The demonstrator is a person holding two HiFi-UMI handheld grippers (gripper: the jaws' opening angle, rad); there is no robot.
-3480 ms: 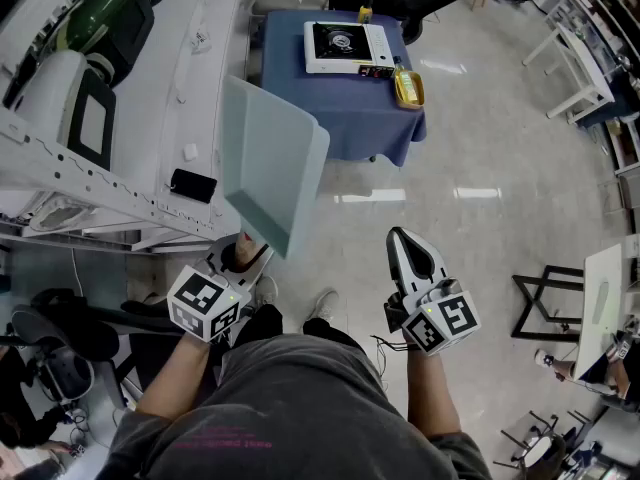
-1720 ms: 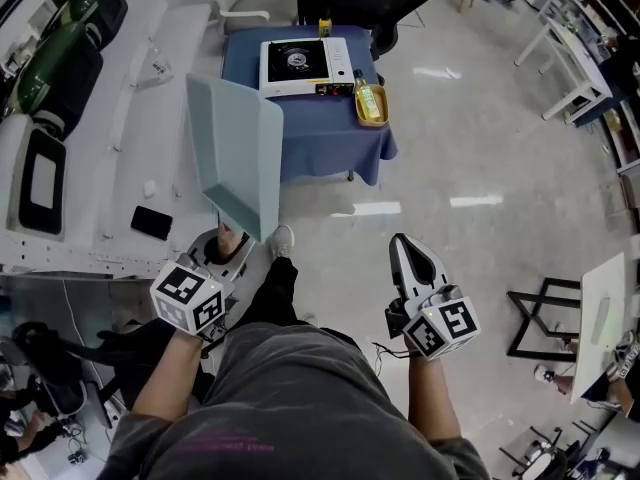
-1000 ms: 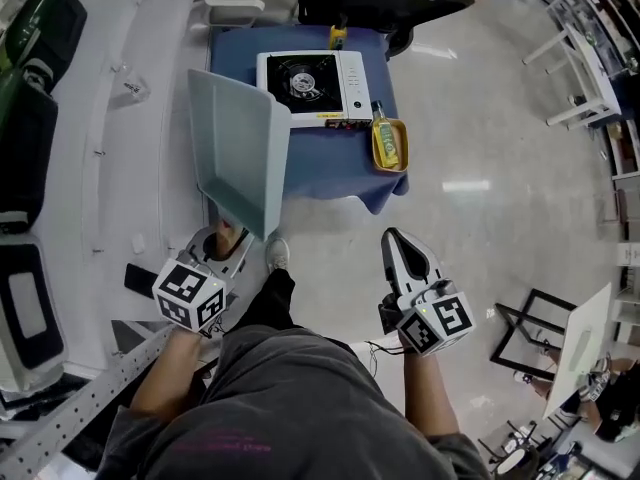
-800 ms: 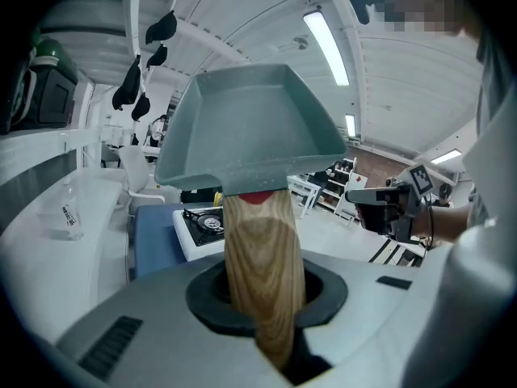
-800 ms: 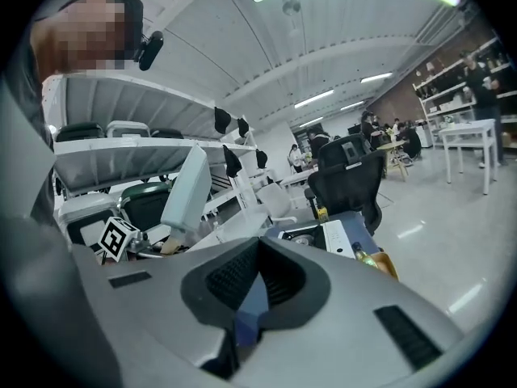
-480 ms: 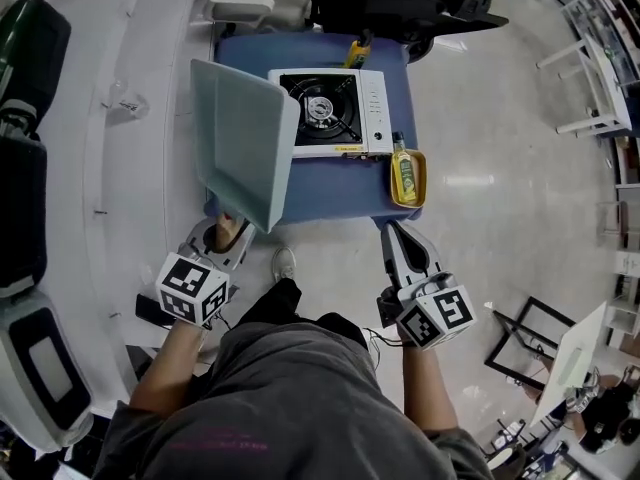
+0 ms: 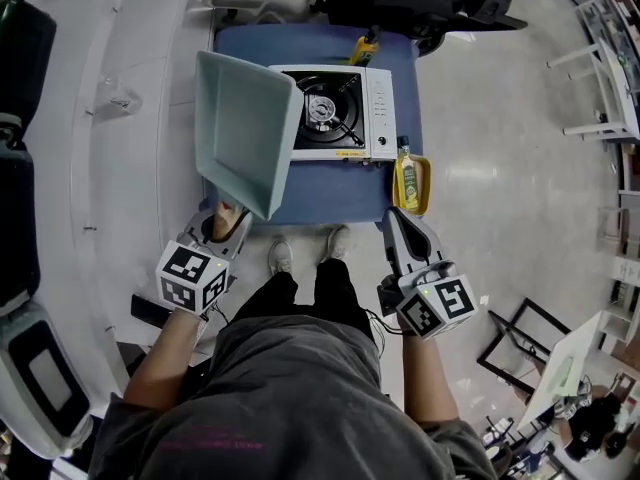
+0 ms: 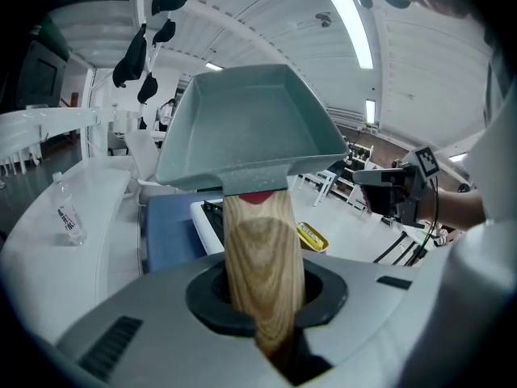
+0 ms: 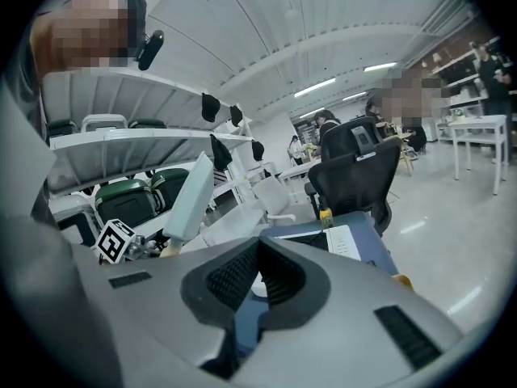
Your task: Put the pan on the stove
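Note:
A pale teal square pan (image 7: 240, 133) with a wooden handle (image 8: 262, 249) is held up in the air, tilted, and my left gripper (image 7: 228, 220) is shut on that handle. In the head view the pan covers the left edge of the white single-burner stove (image 7: 345, 126), which stands on a blue-clothed table (image 7: 330, 196). The left gripper view shows the pan (image 8: 250, 124) from below, with the stove (image 8: 207, 213) beyond it. My right gripper (image 7: 393, 220) is shut and holds nothing, at the table's front right corner; in its own view the right gripper (image 9: 258, 250) has the pan (image 9: 190, 191) to its left.
A yellow tray (image 7: 424, 186) with an oil bottle (image 7: 407, 173) lies at the table's front right. A small yellow bottle (image 7: 365, 46) stands behind the stove, with a black office chair (image 9: 355, 168) past the table. White curved benches (image 7: 120, 118) run along the left. The person's shoes (image 7: 282, 257) are at the table's front.
The person has walked up to the blue table, so the stove now lies just ahead. Both grippers came forward with them, and the pan now overlaps the stove's left edge.

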